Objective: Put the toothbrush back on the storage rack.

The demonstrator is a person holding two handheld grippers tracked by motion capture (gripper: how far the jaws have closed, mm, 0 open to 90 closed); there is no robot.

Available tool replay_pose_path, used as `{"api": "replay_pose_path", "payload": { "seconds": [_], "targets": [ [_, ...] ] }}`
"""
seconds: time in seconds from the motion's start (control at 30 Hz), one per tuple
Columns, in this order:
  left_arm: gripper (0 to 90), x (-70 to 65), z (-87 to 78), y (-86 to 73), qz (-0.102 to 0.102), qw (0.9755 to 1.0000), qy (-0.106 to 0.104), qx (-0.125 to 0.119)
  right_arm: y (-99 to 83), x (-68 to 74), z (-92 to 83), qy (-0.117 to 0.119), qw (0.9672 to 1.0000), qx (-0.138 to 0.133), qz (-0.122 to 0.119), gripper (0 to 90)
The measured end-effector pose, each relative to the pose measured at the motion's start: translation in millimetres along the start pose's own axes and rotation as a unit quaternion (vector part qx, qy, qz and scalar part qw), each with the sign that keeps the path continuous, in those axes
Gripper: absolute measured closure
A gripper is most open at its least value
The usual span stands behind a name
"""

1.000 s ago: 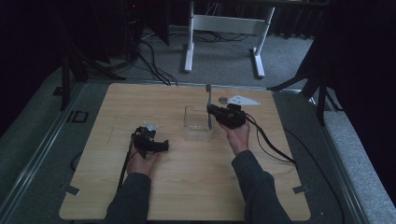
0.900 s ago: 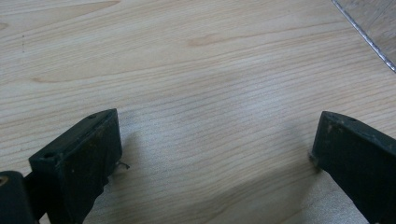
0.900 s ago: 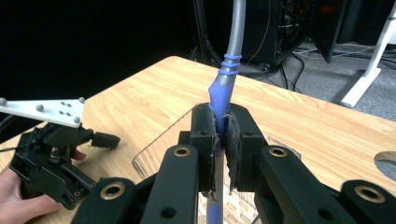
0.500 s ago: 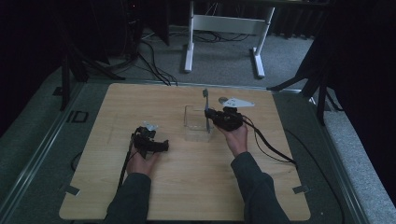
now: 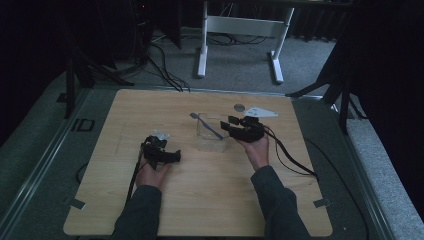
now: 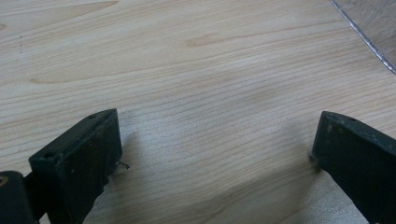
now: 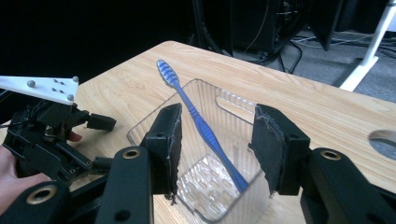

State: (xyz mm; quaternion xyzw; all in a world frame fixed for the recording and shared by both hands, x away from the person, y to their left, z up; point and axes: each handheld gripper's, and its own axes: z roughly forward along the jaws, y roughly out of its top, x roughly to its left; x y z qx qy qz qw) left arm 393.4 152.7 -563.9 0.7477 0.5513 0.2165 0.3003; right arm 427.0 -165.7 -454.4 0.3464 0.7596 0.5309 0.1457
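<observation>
The blue toothbrush [image 7: 201, 123] stands tilted inside the clear plastic container [image 7: 154, 119], handle end at the bottom, bristle head leaning out past the far rim. The container sits on the wooden table [image 5: 210, 200], near its middle.

The right gripper [image 7: 215, 148] is positioned just above the container's near edge. Its 2 jaws have just been opening and stand wide apart; the toothbrush handle shows between them, clear of both pads.

The left gripper [image 6: 215, 154] rests low over bare table, jaws wide apart, nothing between them, the container's corner beyond it.
</observation>
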Motion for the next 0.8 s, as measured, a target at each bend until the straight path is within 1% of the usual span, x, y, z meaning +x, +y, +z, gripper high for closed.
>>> {"api": "replay_pose_path", "payload": {
  "seconds": [0.1,0.23,0.33,0.43,0.5,0.6,0.8],
  "targets": [
    [1.7,0.0,0.0,0.0,0.000,1.0000,0.000,0.000,-0.6,-2.9,-6.5,-0.012,0.9999,0.000,-0.003,51.0],
    [1.6,0.0,0.0,0.0,0.000,1.0000,0.000,0.000,-1.5,-5.0,-13.6,-0.024,0.9997,0.007,-0.007,49.3],
    [1.7,0.0,0.1,0.0,0.000,1.0000,0.000,-0.001,-2.7,-6.0,-18.8,-0.032,0.9993,0.018,-0.008,47.9],
    [1.7,0.1,0.0,0.0,0.001,1.0000,0.000,0.000,-3.5,-6.6,-22.3,-0.034,0.9992,0.021,-0.002,47.4],
    [1.6,-0.1,0.1,-0.1,-0.001,1.0000,0.000,0.000,-6.6,-7.2,-29.4,-0.037,0.9989,0.028,0.003,46.7],
    [1.6,0.0,0.1,0.0,0.000,1.0000,0.000,-0.001,-11.4,-6.9,-34.5,-0.041,0.9983,0.041,0.000,46.2],
    [1.7,-0.1,0.1,-0.1,-0.001,1.0000,0.000,-0.001,-26.3,-5.3,-46.1,-0.032,0.9978,0.057,0.002,45.8]
  ]
}}
